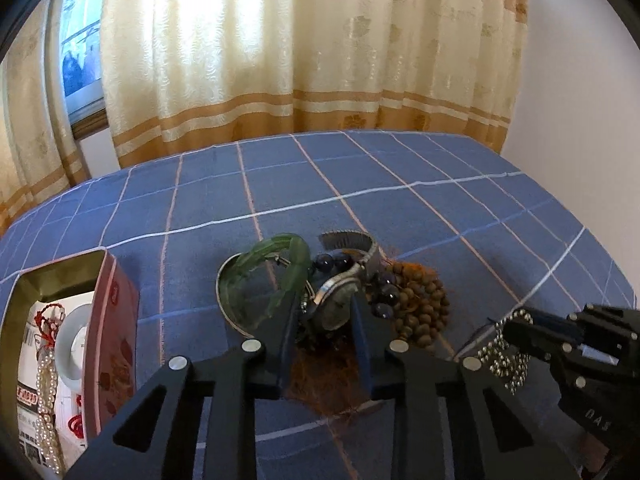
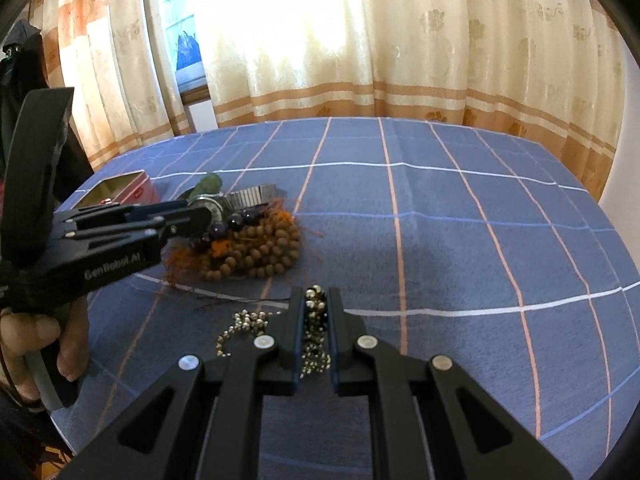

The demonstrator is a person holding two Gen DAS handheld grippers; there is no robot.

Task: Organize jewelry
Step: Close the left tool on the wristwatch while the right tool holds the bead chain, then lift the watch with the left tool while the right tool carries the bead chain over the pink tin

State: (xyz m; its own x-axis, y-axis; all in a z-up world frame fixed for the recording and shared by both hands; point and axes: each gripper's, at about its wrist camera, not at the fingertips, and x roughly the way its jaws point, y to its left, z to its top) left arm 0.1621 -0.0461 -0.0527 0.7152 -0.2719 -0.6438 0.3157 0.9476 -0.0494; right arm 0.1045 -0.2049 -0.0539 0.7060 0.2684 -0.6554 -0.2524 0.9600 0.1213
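A jewelry pile lies on the blue checked cloth: a green bangle, a silver wristwatch, dark purple beads and a brown bead mala with orange tassel. My left gripper has its jaws around the watch, seemingly closed on it; it also shows in the right wrist view. My right gripper is shut on a metal bead chain, whose tail trails on the cloth. It shows in the left wrist view.
An open red tin box at the left holds a pearl necklace, red cord pieces and a white round item. It shows small in the right wrist view. Curtains and a window stand behind the table.
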